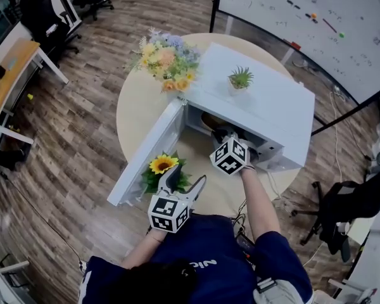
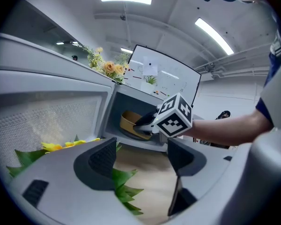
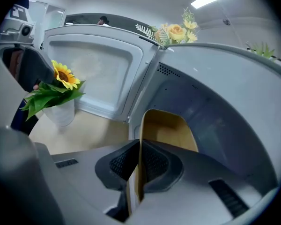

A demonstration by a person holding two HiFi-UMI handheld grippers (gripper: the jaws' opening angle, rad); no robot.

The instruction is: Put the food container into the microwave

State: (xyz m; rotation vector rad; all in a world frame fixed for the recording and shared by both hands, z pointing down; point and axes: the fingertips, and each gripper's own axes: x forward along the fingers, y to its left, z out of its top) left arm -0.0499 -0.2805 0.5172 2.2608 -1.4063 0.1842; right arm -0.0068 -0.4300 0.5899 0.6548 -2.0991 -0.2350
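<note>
The white microwave [image 1: 266, 100] stands on the round table with its door [image 1: 149, 157] swung open to the left. My right gripper [image 3: 138, 165] reaches into the cavity, its jaws pinched on the rim of a tan food container [image 3: 171, 130]. From the left gripper view the same container [image 2: 131, 124] sits inside the cavity with the right gripper [image 2: 147, 122] at it. My left gripper [image 2: 140, 156] hangs open in front of the microwave, holding nothing, near the table's front edge [image 1: 183, 185].
A sunflower in a white pot [image 1: 163, 170] stands between the open door and my left gripper. A flower bouquet [image 1: 168, 59] lies behind the microwave, and a small green plant [image 1: 240, 79] sits on its top. A whiteboard [image 1: 316, 18] is beyond.
</note>
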